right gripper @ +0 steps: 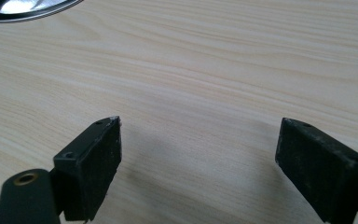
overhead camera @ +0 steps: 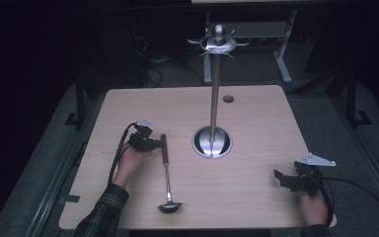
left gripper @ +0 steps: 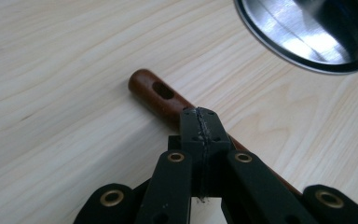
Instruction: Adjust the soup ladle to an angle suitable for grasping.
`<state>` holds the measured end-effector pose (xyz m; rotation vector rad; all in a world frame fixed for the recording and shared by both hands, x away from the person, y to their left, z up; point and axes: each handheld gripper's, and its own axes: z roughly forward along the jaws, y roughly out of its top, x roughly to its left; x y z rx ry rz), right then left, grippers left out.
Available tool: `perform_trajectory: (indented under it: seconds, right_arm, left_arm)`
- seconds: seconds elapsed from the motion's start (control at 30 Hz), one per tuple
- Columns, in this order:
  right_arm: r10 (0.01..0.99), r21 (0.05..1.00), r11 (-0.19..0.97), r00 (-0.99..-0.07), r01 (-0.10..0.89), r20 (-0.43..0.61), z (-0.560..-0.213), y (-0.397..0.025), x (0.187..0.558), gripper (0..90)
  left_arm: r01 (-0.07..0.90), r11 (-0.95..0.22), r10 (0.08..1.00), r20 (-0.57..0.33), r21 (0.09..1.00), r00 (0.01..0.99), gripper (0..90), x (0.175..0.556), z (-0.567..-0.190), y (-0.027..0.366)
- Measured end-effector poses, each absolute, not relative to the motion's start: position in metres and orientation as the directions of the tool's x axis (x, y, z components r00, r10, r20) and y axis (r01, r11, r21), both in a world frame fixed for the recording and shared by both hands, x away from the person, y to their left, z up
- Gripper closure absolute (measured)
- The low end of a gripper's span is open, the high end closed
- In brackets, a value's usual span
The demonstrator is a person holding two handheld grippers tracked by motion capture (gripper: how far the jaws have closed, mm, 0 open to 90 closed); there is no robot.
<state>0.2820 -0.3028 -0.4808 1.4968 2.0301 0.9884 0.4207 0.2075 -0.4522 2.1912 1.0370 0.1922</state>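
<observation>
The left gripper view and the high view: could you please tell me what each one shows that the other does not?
Left gripper view alone: the hanging hole in the ladle's wooden handle, and the left hand-held gripper with jaws pressed together above that handle.

High view alone: the ladle's bowl, the stand's pole and hook ring, and the right hand-held gripper.

Both: the wooden table and the stand's round steel base.
</observation>
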Motion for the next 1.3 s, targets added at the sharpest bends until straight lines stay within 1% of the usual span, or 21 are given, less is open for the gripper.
perform_trajectory:
  seconds: [0.1,0.17,0.3,0.53,0.63,0.67,0.7,0.77,0.83,0.87,0.97,1.0,1.07,1.13,1.3]
  right_arm:
    - [0.943,0.755,0.161,-0.325,0.636,0.072,-0.481,-0.303,0.282,13.6]
    - [0.943,0.755,0.161,-0.324,0.636,0.073,-0.481,-0.303,0.282,13.6]
    - [0.942,0.755,0.160,-0.326,0.636,0.075,-0.481,-0.303,0.282,13.6]
    - [0.942,0.757,0.159,-0.326,0.634,0.075,-0.481,-0.304,0.282,13.6]
    - [0.942,0.758,0.160,-0.327,0.632,0.074,-0.481,-0.304,0.282,13.6]
    - [0.942,0.759,0.159,-0.328,0.631,0.075,-0.481,-0.304,0.282,13.6]
    - [0.942,0.760,0.159,-0.328,0.631,0.076,-0.481,-0.304,0.282,13.6]
    - [0.941,0.761,0.161,-0.329,0.629,0.073,-0.481,-0.304,0.282,13.6]
    - [0.942,0.760,0.162,-0.329,0.629,0.072,-0.481,-0.304,0.282,13.6]
    - [0.942,0.760,0.162,-0.329,0.630,0.072,-0.481,-0.304,0.282,13.6]
    - [0.942,0.760,0.162,-0.327,0.630,0.070,-0.481,-0.304,0.282,13.6]
    - [0.943,0.760,0.162,-0.327,0.630,0.070,-0.481,-0.304,0.282,13.6]
    - [0.943,0.761,0.163,-0.326,0.628,0.067,-0.481,-0.304,0.282,13.6]
    - [0.943,0.761,0.163,-0.326,0.628,0.068,-0.481,-0.304,0.281,13.6]
    - [0.943,0.760,0.164,-0.326,0.629,0.066,-0.481,-0.304,0.281,13.6]
  left_arm:
    - [0.608,-0.468,0.707,-0.141,0.642,0.693,90.0,0.425,-0.452,0.192]
    - [0.603,-0.472,0.702,-0.140,0.643,0.698,90.0,0.426,-0.452,0.189]
    - [0.606,-0.472,0.691,-0.158,0.640,0.705,90.0,0.428,-0.455,0.175]
    - [0.580,-0.509,0.653,-0.154,0.636,0.742,90.0,0.428,-0.453,0.149]
    - [0.574,-0.513,0.643,-0.157,0.638,0.749,90.0,0.426,-0.452,0.146]
    - [0.579,-0.502,0.640,-0.175,0.642,0.748,90.0,0.421,-0.449,0.146]
    - [0.579,-0.502,0.640,-0.175,0.642,0.748,90.0,0.421,-0.449,0.146]
    - [0.567,-0.521,0.613,-0.183,0.639,0.769,90.0,0.411,-0.443,0.151]
    - [0.569,-0.518,0.606,-0.196,0.639,0.771,90.0,0.405,-0.441,0.151]
    - [0.557,-0.543,0.582,-0.196,0.629,0.789,90.0,0.396,-0.438,0.152]
    - [0.542,-0.567,0.563,-0.188,0.621,0.805,90.0,0.386,-0.436,0.154]
    - [0.541,-0.573,0.552,-0.198,0.616,0.810,90.0,0.377,-0.435,0.154]
    - [0.539,-0.597,0.533,-0.208,0.594,0.820,90.0,0.359,-0.432,0.155]
    - [0.533,-0.608,0.524,-0.206,0.588,0.826,90.0,0.353,-0.432,0.154]
    - [0.504,-0.683,0.474,-0.204,0.528,0.857,90.0,0.320,-0.429,0.148]
